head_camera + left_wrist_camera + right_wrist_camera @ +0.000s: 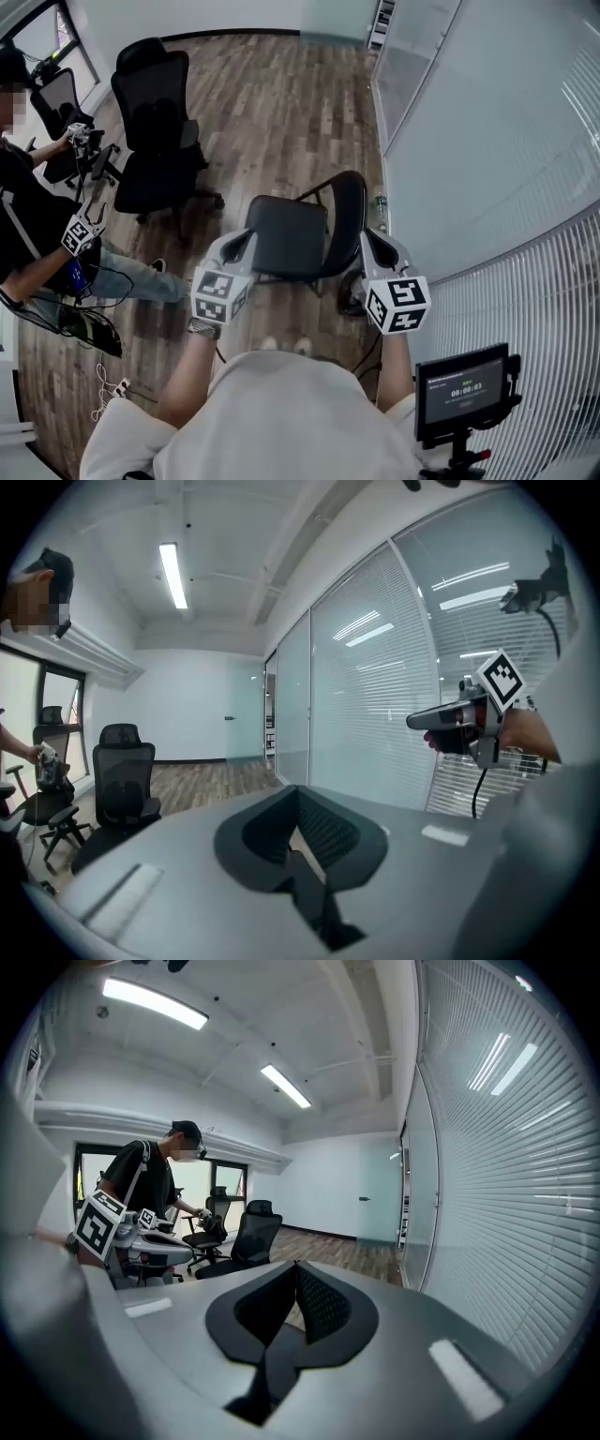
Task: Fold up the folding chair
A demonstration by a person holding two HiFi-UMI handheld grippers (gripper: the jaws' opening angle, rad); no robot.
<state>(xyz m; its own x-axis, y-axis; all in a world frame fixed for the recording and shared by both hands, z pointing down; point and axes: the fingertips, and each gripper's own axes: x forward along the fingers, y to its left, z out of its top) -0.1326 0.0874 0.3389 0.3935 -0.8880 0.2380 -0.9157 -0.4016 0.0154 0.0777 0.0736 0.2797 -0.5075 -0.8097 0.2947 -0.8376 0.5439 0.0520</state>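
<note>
Wood floor [272,103] carries the folding chair [291,236], unfolded; we hold left gripper [242,247] and right gripper [371,242] beside its seat, both closed on nothing.

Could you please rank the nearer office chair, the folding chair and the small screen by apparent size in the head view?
Largest: nearer office chair.
Then: folding chair, only slightly smaller.
Smallest: small screen, though nearest the camera.

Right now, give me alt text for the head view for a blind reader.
A black folding chair stands unfolded on a wood floor beside a glass wall, with the wearer's left gripper and right gripper, both shut and empty, held at its sides. A black office chair and another person are at left.
</note>
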